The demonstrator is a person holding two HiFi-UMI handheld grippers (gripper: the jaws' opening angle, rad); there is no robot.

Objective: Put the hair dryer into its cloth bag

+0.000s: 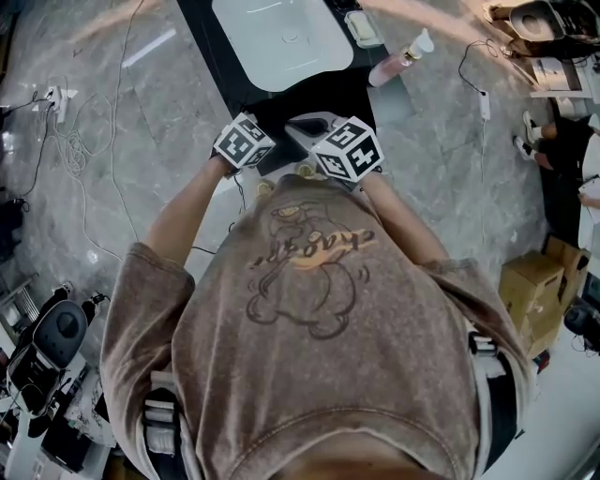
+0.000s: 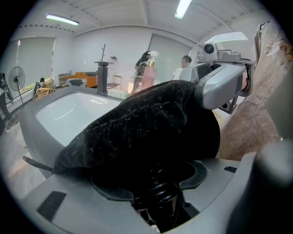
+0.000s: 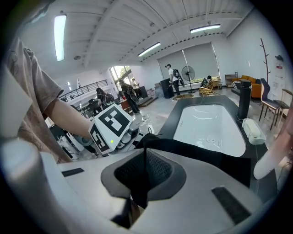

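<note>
A black, fuzzy cloth bag fills the middle of the left gripper view and drapes over the hair dryer. Only the dryer's glossy black ribbed cord end shows. My left gripper is shut on that end, at the bag's mouth. My right gripper is shut on a thin fold of the bag's rim. In the head view both grippers, the left and the right, sit close together over the black counter's front edge, and the bag is hidden beneath them.
A white sink is set in the black counter just beyond the grippers, with a black faucet. A pink bottle and a soap dish stand to its right. Cables trail over the floor at left.
</note>
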